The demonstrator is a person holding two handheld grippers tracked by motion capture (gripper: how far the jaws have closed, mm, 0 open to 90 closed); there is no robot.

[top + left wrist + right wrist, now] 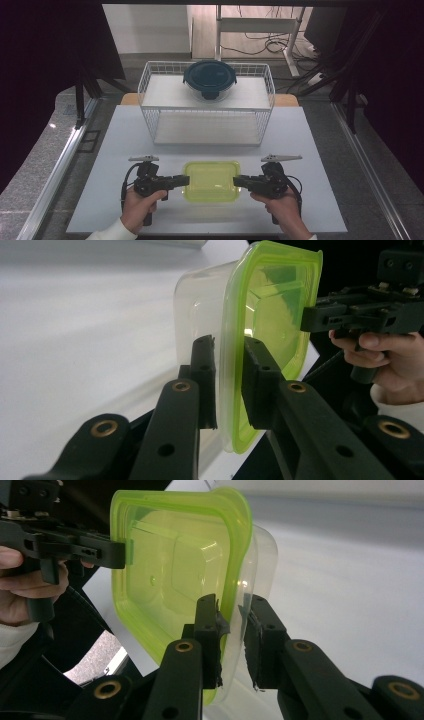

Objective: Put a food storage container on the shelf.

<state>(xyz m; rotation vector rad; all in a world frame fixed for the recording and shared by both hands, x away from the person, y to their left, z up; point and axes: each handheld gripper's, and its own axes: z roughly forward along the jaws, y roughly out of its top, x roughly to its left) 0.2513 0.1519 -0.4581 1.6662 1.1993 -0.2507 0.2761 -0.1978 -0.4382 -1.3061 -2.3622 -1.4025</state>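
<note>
High view had the green-lidded container [211,181] at the near edge of the white table [125,150], pinched from both short ends: left gripper [184,180] on its left rim, right gripper [237,181] on its right rim. Wire rack [150,102] sat well beyond it, with a round dark-lidded bowl [210,78] on the top shelf.

Left gripper view: jaws were narrow and clamped across the lid lip, one pad on the clear tub wall, the other on the lid face. Right gripper view: same setup at the opposite end, jaws narrow on the rim.

Container looked to be held between the two hands, probably just off the table; contact underneath couldn't be confirmed.

Risks as I judged them:
- Grip was on a thin flexible lip only. If the lid wasn't fully snapped on, it could peel off and drop the tub.
- Two-point hold at the ends: if the hands drifted apart or rose unevenly, one pad could slip off and the container would swing or fall.
- Smooth plastic under small pads, so any twist could cause rotation.
- Rack front wires were a snag point if the next move was toward a shelf.
</note>
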